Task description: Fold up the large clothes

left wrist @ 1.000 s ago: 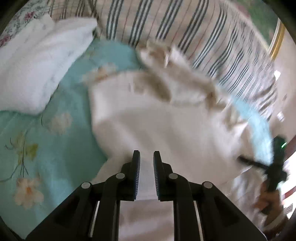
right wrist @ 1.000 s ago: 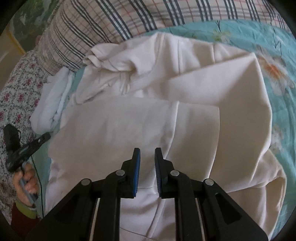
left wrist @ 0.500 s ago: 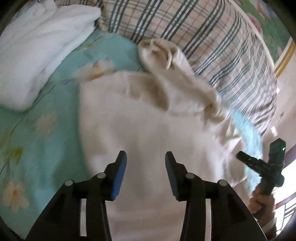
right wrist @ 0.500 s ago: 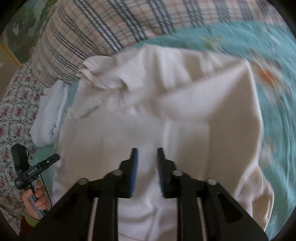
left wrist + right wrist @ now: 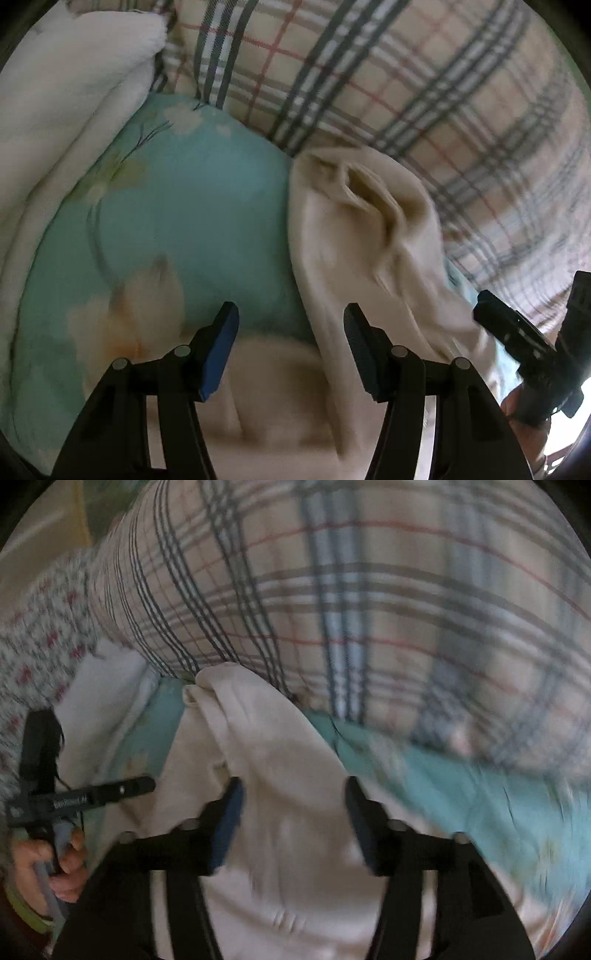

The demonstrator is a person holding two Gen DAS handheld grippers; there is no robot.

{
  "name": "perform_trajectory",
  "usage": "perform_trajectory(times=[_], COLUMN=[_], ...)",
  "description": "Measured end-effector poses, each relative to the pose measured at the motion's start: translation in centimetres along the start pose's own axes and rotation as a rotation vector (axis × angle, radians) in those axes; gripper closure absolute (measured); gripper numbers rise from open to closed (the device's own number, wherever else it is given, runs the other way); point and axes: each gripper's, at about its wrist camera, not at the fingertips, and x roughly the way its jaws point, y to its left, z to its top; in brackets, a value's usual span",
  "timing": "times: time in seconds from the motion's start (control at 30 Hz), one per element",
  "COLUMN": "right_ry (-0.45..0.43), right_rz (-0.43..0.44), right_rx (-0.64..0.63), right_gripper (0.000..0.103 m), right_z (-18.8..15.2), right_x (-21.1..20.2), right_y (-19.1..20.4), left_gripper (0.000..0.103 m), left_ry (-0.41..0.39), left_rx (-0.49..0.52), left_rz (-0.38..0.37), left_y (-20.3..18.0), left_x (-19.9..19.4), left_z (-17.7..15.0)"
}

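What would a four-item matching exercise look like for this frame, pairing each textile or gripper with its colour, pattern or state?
Things:
1. cream garment
2. big cushion
3. bed sheet
4. left gripper

Descriptions:
A. turquoise with a flower print
B. plaid with dark and red lines
C. jaws apart, nothing between the pads
D. plain pale cloth, lying crumpled against the plaid

Pairs: 1-D, 2-B, 3-A, 4-C
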Motion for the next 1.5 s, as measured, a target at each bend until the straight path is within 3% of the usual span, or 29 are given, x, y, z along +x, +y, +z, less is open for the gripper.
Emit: perform_trajectory(times=[0.1,0.17,0.2,0.23,0.27,0.47,0.67,0.73,0.83,1.07,1.13,1.27,1.33,1.5], right_ry=[0.048,0.080,0.083,0.082,0.089,-0.019,-0.209,-0.236,-0.179,-0.001,-0.025,-0.125,-0.113,0.064], right_rz=[-0.024,-0.049,-0.061,-0.070,-0.077,-0.048,-0.002,0.036,0.016,0.003,0.005,-0.007,-0.020,-0.100], right_rx=[-0.044,-0.062,-0.066,-0.063,-0.049,-0.006,0.086,0.105,0.120,0.247,0.280,0.305,0.271,0.156], right_gripper=[0.038,0.038,0.051,0.071,0.096,0.097,0.097,0.097,0.097,0.097,0.095,0.053,0.049,0.049], right_z=[0.9,1.3,1.6,1.8,2.0,1.8,-3.0,-6.0,-11.0,-16.5,-15.9,-12.5,-9.6,-5.4], right_x=[3.6,5.8,6.5,6.8,6.8,1.1,-10.3,-13.1,-14.5,-12.5,-13.0,-13.8,-12.2,-5.1], right_y=[0.6,0.8,0.9,0.8,0.5,-0.5,-2.0,-2.0,-2.3,-5.0,-5.6,-6.6,-6.5,-5.6], left_gripper=[0.046,0.062,0.088,0.101,0.101,0.103,0.103,0.103,0.103,0.103,0.103,0.103,0.103,0.103], left_ry=[0.023,0.007,0.004,0.012,0.009,-0.163,-0.296,-0.263,-0.191,-0.078,-0.061,-0.026,0.006,0.101], left_rx=[0.028,0.063,0.082,0.092,0.097,0.225,0.364,0.390,0.397,0.358,0.358,0.332,0.304,0.255], left_rz=[0.008,0.036,0.049,0.034,0.017,0.022,-0.032,-0.057,-0.080,-0.180,-0.201,-0.253,-0.281,-0.330], left_y=[-0.1,-0.6,-0.9,-1.1,-1.3,-4.5,-7.8,-8.4,-8.5,-9.6,-10.4,-11.0,-11.0,-11.1], left_x=[2.5,3.3,3.6,3.8,3.7,-2.3,-10.5,-11.3,-10.9,-9.0,-8.6,-6.3,-4.9,-0.9], left_z=[1.6,2.3,2.5,2.7,2.7,0.6,-6.6,-9.7,-13.5,-14.3,-13.8,-12.2,-11.7,-11.5])
